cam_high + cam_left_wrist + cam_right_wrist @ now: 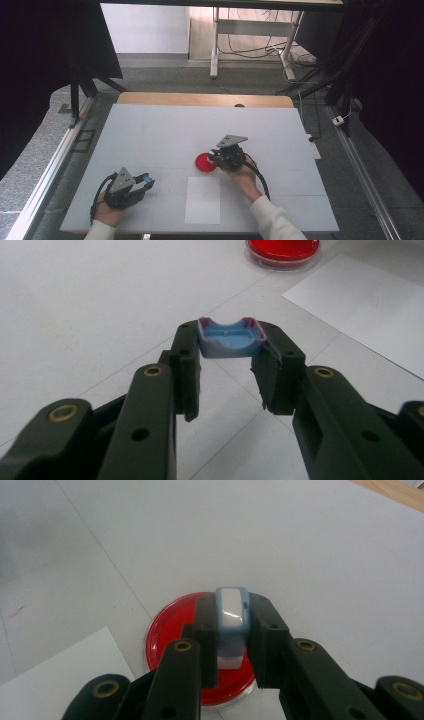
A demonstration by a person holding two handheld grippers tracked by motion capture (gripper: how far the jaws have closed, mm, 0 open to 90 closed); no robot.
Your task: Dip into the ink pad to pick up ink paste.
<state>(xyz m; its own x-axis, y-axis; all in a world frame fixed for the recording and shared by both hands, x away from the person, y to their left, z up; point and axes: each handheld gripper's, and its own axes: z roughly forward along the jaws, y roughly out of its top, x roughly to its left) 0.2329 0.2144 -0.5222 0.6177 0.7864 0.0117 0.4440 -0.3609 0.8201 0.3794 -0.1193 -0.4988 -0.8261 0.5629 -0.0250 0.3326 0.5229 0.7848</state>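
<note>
My left gripper is shut on a small blue tray-shaped piece with reddish corners, held just above the white table. In the high view this gripper sits at the front left, blue piece at its tip. My right gripper is shut on a light blue block with a white face, over a round red dish. From above, the right gripper hangs at the right edge of the red dish near the table's middle.
A white paper sheet lies flat in front of the dish, between the two hands, and shows as the sheet and the sheet in the gripper views. The white table top ends in a wooden strip at the back.
</note>
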